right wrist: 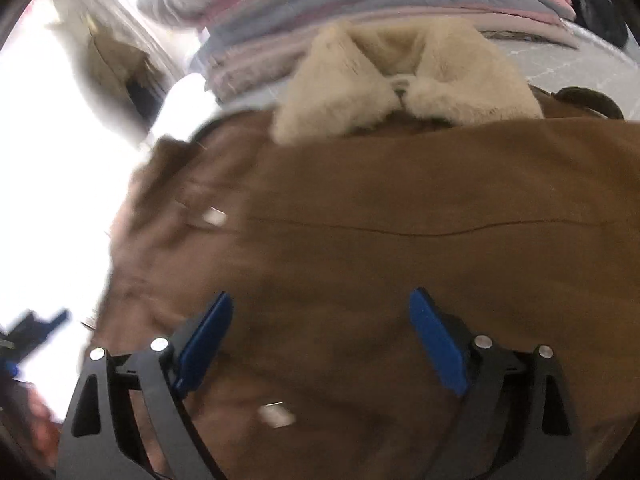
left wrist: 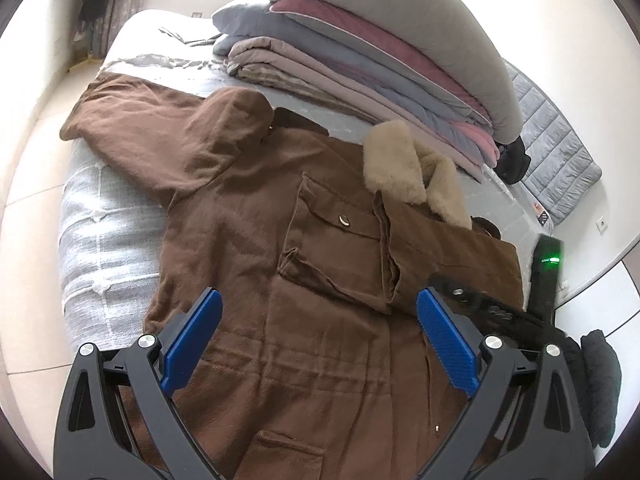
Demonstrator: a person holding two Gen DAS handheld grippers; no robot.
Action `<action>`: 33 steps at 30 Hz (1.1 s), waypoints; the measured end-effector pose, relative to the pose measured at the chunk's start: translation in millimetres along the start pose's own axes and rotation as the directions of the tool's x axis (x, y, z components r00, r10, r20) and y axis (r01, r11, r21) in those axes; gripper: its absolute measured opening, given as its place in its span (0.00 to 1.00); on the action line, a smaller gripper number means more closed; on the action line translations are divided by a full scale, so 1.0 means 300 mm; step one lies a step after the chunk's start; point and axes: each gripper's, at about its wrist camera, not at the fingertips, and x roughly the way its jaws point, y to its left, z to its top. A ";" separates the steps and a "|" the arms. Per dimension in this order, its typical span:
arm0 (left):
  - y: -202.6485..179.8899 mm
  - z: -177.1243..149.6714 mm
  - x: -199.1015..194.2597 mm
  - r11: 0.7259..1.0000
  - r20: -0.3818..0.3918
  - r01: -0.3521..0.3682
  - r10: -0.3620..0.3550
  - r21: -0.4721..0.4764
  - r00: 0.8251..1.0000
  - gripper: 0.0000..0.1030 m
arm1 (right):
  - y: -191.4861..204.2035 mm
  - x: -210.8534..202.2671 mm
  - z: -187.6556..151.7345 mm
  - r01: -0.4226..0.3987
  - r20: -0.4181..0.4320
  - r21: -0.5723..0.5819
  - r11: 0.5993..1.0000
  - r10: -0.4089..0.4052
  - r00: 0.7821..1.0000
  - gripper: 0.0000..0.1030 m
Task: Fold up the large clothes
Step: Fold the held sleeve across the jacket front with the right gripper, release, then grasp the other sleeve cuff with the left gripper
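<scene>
A large brown coat (left wrist: 248, 216) with a cream fur collar (left wrist: 396, 164) lies spread on the bed, one sleeve stretched to the far left. Its right side is folded over the front, and the flap's edge lies beside the chest pocket (left wrist: 332, 240). My left gripper (left wrist: 320, 312) hovers open over the coat's middle, blue pads wide apart, nothing between them. In the right wrist view the coat (right wrist: 400, 200) fills the blurred frame, with the fur collar (right wrist: 404, 84) beyond. My right gripper (right wrist: 322, 312) is open above the folded brown cloth and grips nothing.
A tall stack of folded quilts (left wrist: 384, 40) sits at the bed's far side, close behind the collar. The grey bedsheet (left wrist: 104, 240) shows left of the coat. The other gripper's black body (left wrist: 548, 276) with a green light is at the right. Dark clothing (left wrist: 600, 384) lies at the lower right.
</scene>
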 end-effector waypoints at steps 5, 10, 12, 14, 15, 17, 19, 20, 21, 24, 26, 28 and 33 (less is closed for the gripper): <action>0.165 0.091 -0.025 0.972 -0.070 0.169 -0.182 -0.160 0.981 0.92 | 0.105 -0.096 -0.098 -0.084 0.000 -0.020 0.996 0.084 0.997 0.84; 0.577 0.238 -0.095 0.869 0.021 0.287 -0.305 -0.402 0.952 0.91 | 0.138 -0.152 -0.266 -0.180 0.031 0.046 0.983 0.178 0.983 0.84; 0.782 0.279 -0.116 0.858 0.095 0.252 -0.234 -0.447 0.968 0.91 | 0.134 -0.161 -0.316 -0.199 0.068 0.088 0.976 0.193 0.979 0.84; 0.978 0.300 -0.083 0.819 0.141 0.260 -0.219 -0.512 0.966 0.91 | 0.115 -0.154 -0.368 -0.199 0.089 0.133 0.971 0.189 0.978 0.84; 1.063 0.304 -0.051 0.789 0.159 0.279 -0.229 -0.547 0.960 0.91 | 0.108 -0.138 -0.379 -0.198 0.092 0.140 0.970 0.186 0.978 0.84; 1.191 0.303 0.015 0.735 0.177 0.284 -0.222 -0.616 0.959 0.91 | 0.109 -0.122 -0.397 -0.187 0.099 0.134 0.973 0.175 0.980 0.84; 1.296 0.307 0.093 0.658 0.227 0.357 -0.278 -0.663 0.933 0.91 | 0.115 -0.113 -0.394 -0.176 0.092 0.128 0.976 0.165 0.982 0.85; 1.327 0.308 0.120 0.626 0.254 0.386 -0.294 -0.678 0.921 0.91 | 0.116 -0.107 -0.394 -0.174 0.090 0.127 0.977 0.163 0.983 0.85; 1.355 0.310 0.145 0.596 0.279 0.407 -0.300 -0.692 0.912 0.91 | 0.116 -0.103 -0.394 -0.172 0.088 0.127 0.977 0.162 0.983 0.85; 1.431 0.318 0.218 0.509 0.356 0.467 -0.305 -0.723 0.883 0.91 | 0.119 -0.093 -0.394 -0.172 0.086 0.123 0.977 0.162 0.983 0.87; 1.469 0.320 0.252 0.474 0.384 0.481 -0.293 -0.737 0.876 0.91 | 0.120 -0.092 -0.396 -0.171 0.086 0.121 0.978 0.161 0.983 0.88; 1.495 0.326 0.280 0.454 0.390 0.485 -0.292 -0.748 0.873 0.91 | 0.116 -0.092 -0.398 -0.174 0.087 0.122 0.977 0.165 0.983 0.88; 1.536 0.353 0.371 0.396 0.403 0.499 -0.304 -0.770 0.863 0.91 | 0.111 -0.091 -0.398 -0.185 0.087 0.125 0.975 0.175 0.981 0.91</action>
